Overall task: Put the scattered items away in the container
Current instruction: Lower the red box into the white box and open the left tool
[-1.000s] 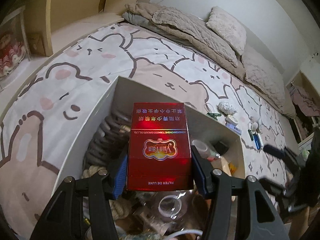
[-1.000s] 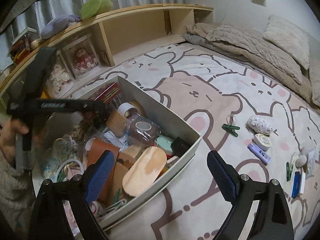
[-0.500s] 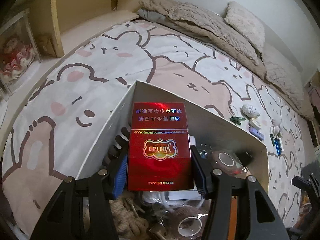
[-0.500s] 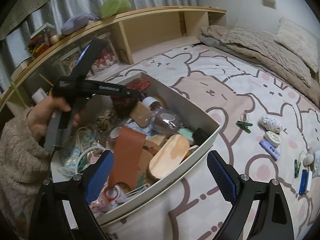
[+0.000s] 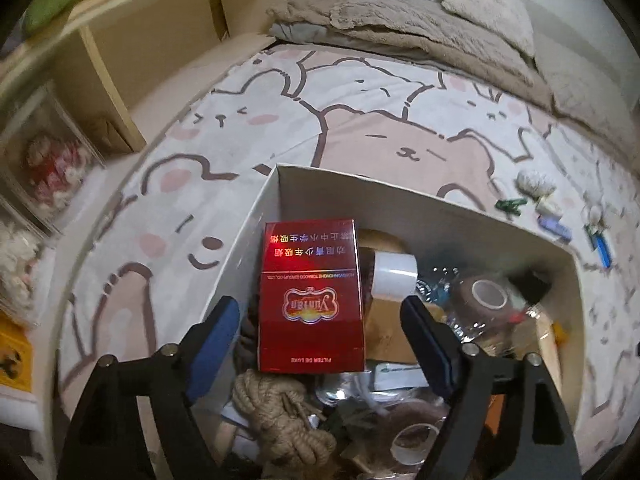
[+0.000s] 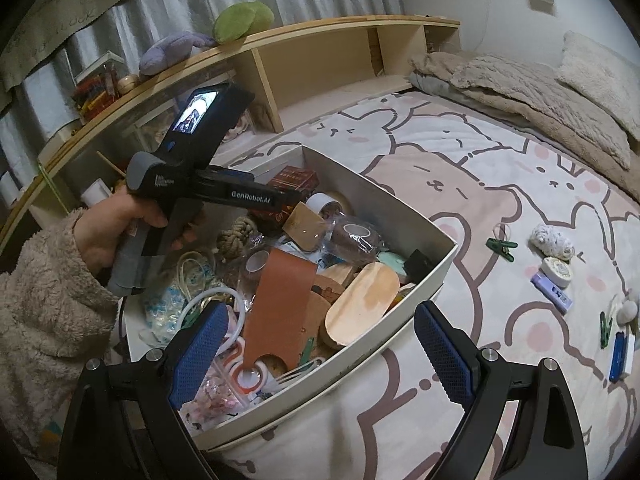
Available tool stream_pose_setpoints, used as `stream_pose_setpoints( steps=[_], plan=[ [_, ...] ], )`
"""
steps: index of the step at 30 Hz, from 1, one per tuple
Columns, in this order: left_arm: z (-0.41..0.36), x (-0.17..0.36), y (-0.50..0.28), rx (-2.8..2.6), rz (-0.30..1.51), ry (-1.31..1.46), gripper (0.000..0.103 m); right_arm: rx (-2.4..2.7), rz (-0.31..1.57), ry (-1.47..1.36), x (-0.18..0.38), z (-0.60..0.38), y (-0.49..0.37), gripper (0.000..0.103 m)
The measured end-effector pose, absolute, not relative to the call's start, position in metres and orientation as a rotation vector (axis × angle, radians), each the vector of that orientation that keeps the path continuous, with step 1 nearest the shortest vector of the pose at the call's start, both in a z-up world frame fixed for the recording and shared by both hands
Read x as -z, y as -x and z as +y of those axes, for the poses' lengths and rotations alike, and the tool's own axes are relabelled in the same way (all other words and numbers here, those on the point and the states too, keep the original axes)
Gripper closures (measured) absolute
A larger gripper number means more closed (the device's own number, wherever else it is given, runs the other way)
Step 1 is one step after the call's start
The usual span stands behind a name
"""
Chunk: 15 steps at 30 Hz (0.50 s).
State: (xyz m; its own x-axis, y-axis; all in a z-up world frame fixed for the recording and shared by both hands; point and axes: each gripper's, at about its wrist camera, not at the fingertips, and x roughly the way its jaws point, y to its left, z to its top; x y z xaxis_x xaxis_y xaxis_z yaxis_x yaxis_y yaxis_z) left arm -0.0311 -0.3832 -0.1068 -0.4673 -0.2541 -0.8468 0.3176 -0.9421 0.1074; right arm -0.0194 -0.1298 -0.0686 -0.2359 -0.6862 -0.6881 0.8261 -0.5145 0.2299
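Note:
A red cigarette box (image 5: 311, 300) stands in the far left corner of the white container (image 5: 424, 204), leaning over the clutter. My left gripper (image 5: 320, 320) straddles it, its jaws opening, with a gap between each blue pad and the box. In the right wrist view the same box (image 6: 294, 180) shows just beyond the left gripper, which a hand (image 6: 120, 232) holds. My right gripper (image 6: 322, 324) hangs open over the container's near wall (image 6: 340, 380), nothing between its fingers.
The container holds a rope coil (image 5: 276, 412), tape rolls (image 5: 394, 276), a brown leather strap (image 6: 280, 300) and a wooden oval (image 6: 364, 304). On the bear-print bedspread to the right lie a green clip (image 6: 500, 246), a patterned ball (image 6: 554, 240), a purple stick (image 6: 554, 294) and a blue lighter (image 6: 618, 354). A wooden shelf (image 6: 320, 40) runs behind.
The left jaws have spread away from the red box, which now rests in the container's corner. The left gripper has tipped further downward. The right gripper has shifted slightly.

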Motion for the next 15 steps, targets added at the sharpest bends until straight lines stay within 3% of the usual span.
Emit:
stream_pose_setpoints(
  steps=[7, 15],
  plan=[
    [-0.374, 0.104, 0.025, 2.428, 0.011, -1.403, 0.018, 1.911, 0.206, -0.948, 0.071, -0.119, 0.019, 0.009],
    [-0.351, 0.116, 0.025, 2.327, -0.37, -1.388, 0.01, 1.907, 0.162, -0.954, 0.071, -0.111, 0.021, 0.009]
  ],
)
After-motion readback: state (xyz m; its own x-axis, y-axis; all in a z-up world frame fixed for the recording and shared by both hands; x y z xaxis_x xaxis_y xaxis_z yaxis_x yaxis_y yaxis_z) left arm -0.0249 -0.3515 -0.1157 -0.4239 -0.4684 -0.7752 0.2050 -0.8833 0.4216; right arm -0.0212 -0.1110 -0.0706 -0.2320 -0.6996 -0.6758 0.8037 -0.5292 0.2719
